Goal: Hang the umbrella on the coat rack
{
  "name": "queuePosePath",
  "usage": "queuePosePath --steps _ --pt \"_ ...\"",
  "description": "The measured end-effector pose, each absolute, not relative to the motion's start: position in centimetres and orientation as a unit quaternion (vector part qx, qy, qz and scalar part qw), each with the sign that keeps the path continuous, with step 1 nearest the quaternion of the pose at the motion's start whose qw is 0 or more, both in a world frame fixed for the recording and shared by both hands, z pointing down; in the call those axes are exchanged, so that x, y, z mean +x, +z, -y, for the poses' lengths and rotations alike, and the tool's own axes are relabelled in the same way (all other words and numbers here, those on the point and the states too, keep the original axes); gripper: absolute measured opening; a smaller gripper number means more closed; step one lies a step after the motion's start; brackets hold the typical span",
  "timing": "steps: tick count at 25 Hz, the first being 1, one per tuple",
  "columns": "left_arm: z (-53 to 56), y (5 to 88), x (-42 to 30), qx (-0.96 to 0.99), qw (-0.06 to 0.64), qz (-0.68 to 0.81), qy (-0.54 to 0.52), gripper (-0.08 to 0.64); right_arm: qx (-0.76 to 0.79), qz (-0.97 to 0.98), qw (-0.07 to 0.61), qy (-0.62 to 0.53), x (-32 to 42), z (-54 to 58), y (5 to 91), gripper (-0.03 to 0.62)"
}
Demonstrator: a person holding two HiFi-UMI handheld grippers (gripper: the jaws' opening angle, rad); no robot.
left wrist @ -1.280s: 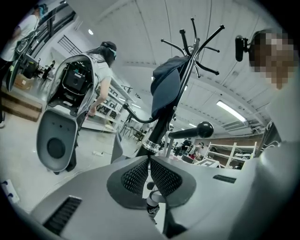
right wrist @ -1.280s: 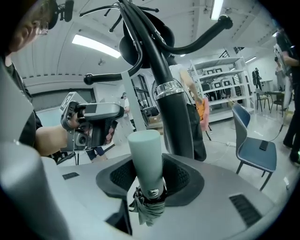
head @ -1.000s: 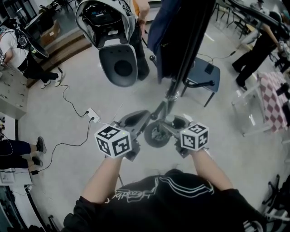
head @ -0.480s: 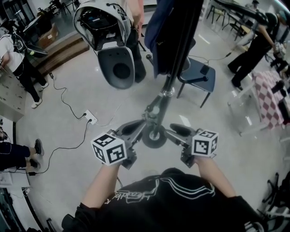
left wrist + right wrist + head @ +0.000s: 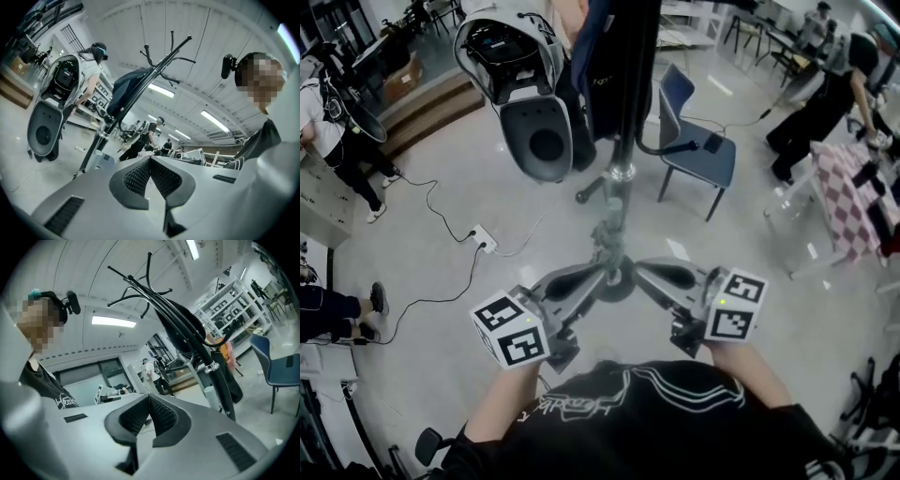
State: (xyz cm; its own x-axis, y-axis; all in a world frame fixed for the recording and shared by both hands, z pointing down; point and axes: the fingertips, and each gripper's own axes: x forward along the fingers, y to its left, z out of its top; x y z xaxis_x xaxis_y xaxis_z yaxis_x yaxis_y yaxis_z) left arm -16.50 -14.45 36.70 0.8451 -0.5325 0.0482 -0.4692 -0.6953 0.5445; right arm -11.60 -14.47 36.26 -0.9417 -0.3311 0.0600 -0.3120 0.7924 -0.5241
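The coat rack's black pole (image 5: 630, 84) rises in front of me, with curved hooks (image 5: 169, 50) at its top. The dark blue folded umbrella (image 5: 127, 88) hangs from the rack alongside the pole and shows as a dark bundle (image 5: 183, 329) in the right gripper view. My left gripper (image 5: 598, 275) is shut and holds nothing, level and left of the pole's lower part. My right gripper (image 5: 642, 270) points in from the right. Its jaws are closing all the way, pads together with nothing between them. Neither gripper touches the rack or the umbrella.
A large white and grey machine shell (image 5: 523, 89) stands left of the rack. A blue chair (image 5: 705, 150) is behind it on the right. A power strip and cable (image 5: 484, 240) lie on the floor. People stand around the room, and a checkered cloth (image 5: 853, 192) is at the right.
Both grippers have risen and spread apart, away from the rack's lower pole. The pole now stands more upright in the head view, between the two grippers.
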Motion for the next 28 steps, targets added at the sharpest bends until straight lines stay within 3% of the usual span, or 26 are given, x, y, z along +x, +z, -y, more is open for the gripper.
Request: queuePosePath --steps 5,15,28 --pt "9.6 34.5 -13.0 0.917 0.279 0.274 -0.081 -0.002 -0.071 -0.921 0.103 -0.369 -7.8 8.8 33.2 0.014" --pt "-1.1 32.0 -4.9 0.916 0.253 0.295 -0.098 -0.002 -0.117 -0.949 0.072 -0.283 1.1 -0.7 31.5 0.011" --pt "-9.0 28.7 -0.4 0.921 0.2 0.319 -0.096 -0.002 -0.109 -0.962 0.073 -0.238 5.3 -8.1 29.3 0.011"
